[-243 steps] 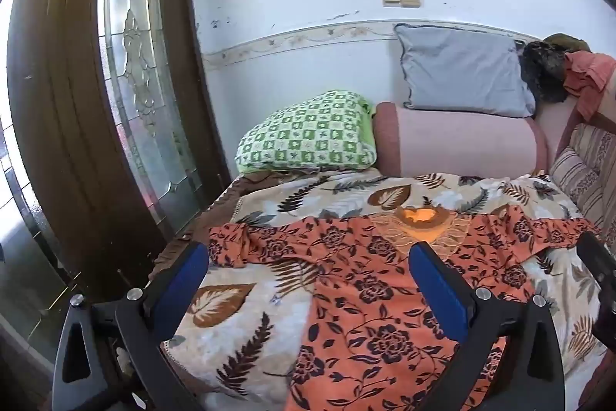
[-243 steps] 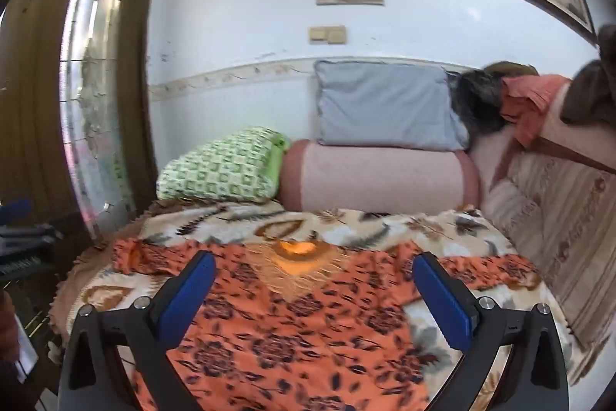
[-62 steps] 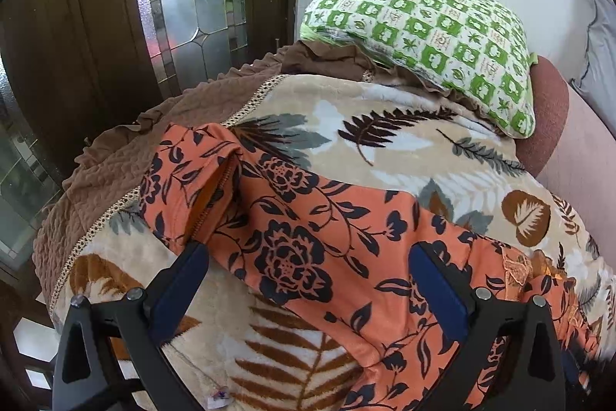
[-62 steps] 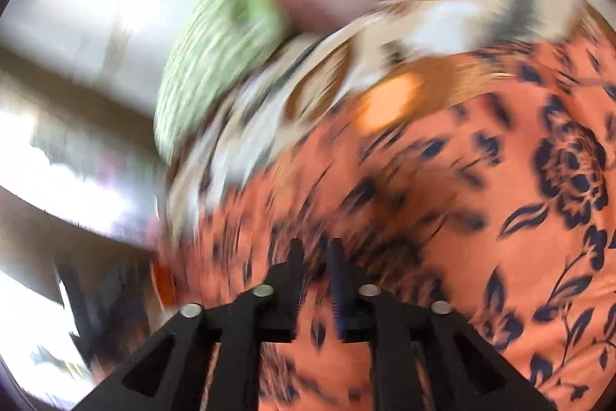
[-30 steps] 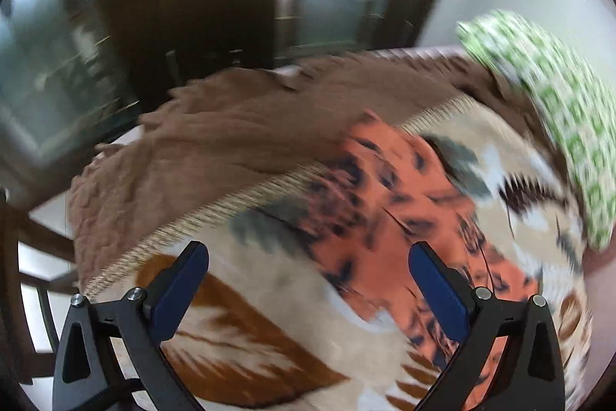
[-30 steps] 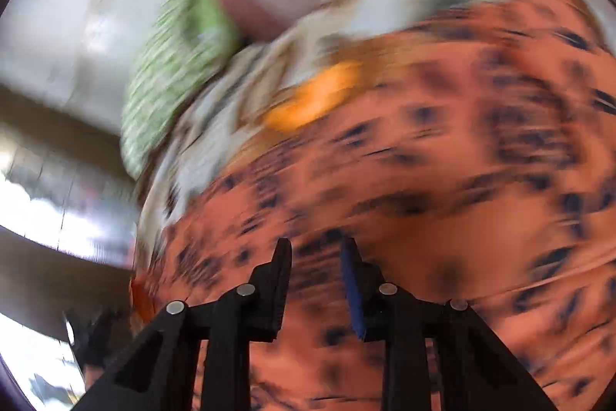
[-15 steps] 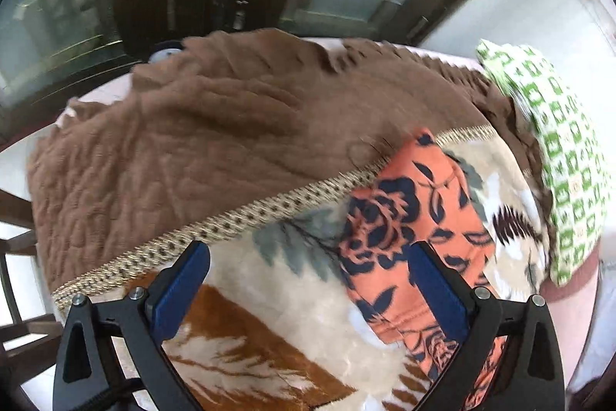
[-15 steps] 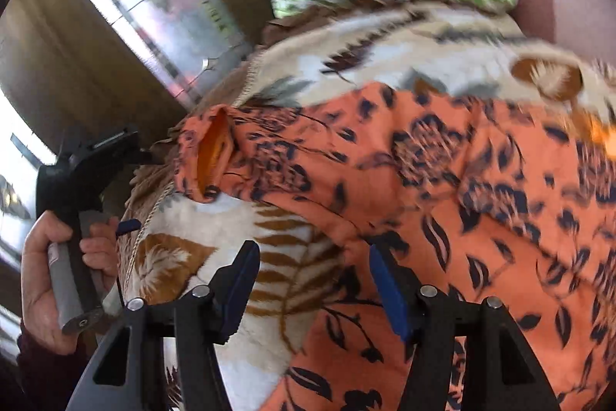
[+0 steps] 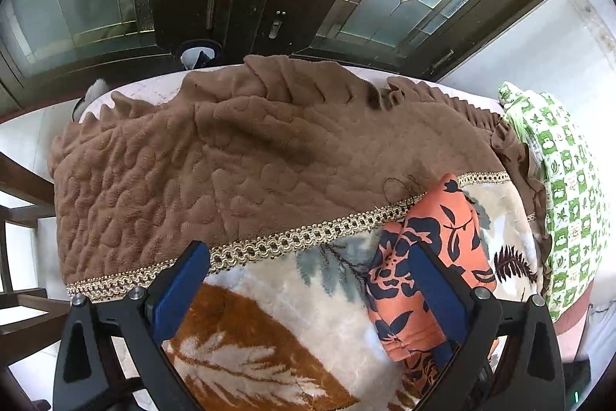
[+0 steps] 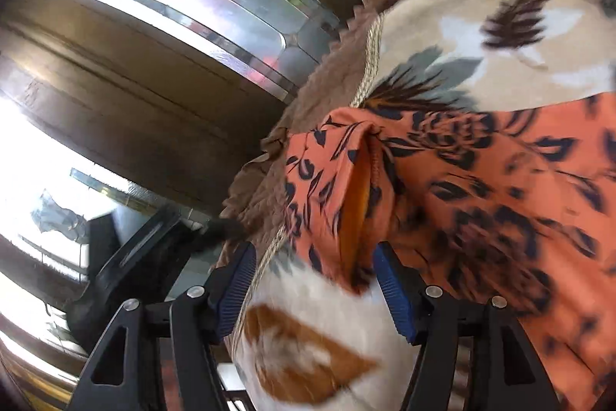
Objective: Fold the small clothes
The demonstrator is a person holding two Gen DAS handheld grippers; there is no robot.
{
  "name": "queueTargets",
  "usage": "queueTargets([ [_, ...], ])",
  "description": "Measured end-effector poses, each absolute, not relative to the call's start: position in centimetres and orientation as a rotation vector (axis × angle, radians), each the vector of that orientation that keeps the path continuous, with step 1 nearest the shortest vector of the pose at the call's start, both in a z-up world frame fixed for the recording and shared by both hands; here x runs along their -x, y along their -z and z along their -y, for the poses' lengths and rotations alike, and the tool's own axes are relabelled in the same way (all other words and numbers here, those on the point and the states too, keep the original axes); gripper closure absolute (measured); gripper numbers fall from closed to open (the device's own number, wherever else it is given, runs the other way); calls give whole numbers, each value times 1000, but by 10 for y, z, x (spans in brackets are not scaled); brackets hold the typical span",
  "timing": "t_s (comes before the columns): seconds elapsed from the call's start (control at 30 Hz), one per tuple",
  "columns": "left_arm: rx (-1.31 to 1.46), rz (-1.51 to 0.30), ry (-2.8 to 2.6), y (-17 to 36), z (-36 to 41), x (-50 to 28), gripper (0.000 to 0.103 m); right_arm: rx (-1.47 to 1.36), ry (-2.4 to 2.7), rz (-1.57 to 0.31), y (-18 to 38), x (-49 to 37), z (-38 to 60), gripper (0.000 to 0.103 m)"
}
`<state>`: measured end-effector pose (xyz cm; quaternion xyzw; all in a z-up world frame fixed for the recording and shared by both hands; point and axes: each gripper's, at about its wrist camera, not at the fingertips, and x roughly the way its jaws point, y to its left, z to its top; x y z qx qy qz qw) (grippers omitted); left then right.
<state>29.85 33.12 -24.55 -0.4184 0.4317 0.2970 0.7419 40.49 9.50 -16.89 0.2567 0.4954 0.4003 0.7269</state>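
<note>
left wrist view: left gripper [image 9: 308,280] gapes wide, holding nothing, the orange floral garment's sleeve [image 9: 423,257] against its right finger. right gripper [image 10: 315,280], partly spread and empty, has the sleeve cuff [image 10: 346,187] just ahead between its fingers on the leaf-print blanket [image 10: 462,37].

The orange garment [image 9: 427,257] with dark navy flowers lay spread on the leaf-patterned blanket [image 9: 308,314] on the bed. Its sleeve [image 10: 338,180] reached the blanket's braided trim [image 9: 269,243], cuff gaping to show a yellow-orange inside, the fabric creased and rumpled there.
</note>
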Motion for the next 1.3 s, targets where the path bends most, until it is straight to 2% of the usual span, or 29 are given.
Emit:
queueTargets([
  [0.07, 907, -943, -652, 245, -332, -302, 1, -574, -846, -1118, 179, -417, -110, 37],
  [0.1, 901, -941, -654, 244, -332, -303, 1, -614, -865, -1105, 185, -421, -113, 42],
  [0.13, 895, -937, -659, 243, -332, -302, 1, -646, -879, -1085, 185, -423, -112, 77],
  [0.17, 889, -936, -666, 243, -333, -302, 1, -673, -896, -1075, 186, -424, -112, 99],
  [0.27, 895, -933, -670, 243, -333, -300, 1, -768, -914, -1042, 180, -425, -96, 99],
  [0.4, 882, -956, -637, 246, -322, -304, 1, -988, -889, -894, 156, -420, -26, 99],
  [0.53, 830, -998, -598, 249, -305, -315, 1, -1086, -751, -674, 124, -403, 90, 100],
  [0.77, 704, -1064, -489, 249, -245, -342, 1, -1142, -365, -458, 123, -324, 304, 100],
  [0.93, 511, -1105, -364, 246, -169, -360, 1, -1067, -2, -497, 157, -257, 424, 100],
  [1.0, 428, -1095, -309, 242, -134, -363, 1, -1087, 92, -585, 181, -243, 450, 95],
  [1.17, 255, -1044, -138, 230, -48, -364, 1, -1156, 161, -859, 249, -233, 461, 95],
  [1.3, 138, -1044, -35, 237, 2, -368, 1, -1141, 263, -807, 259, -212, 475, 95],
])
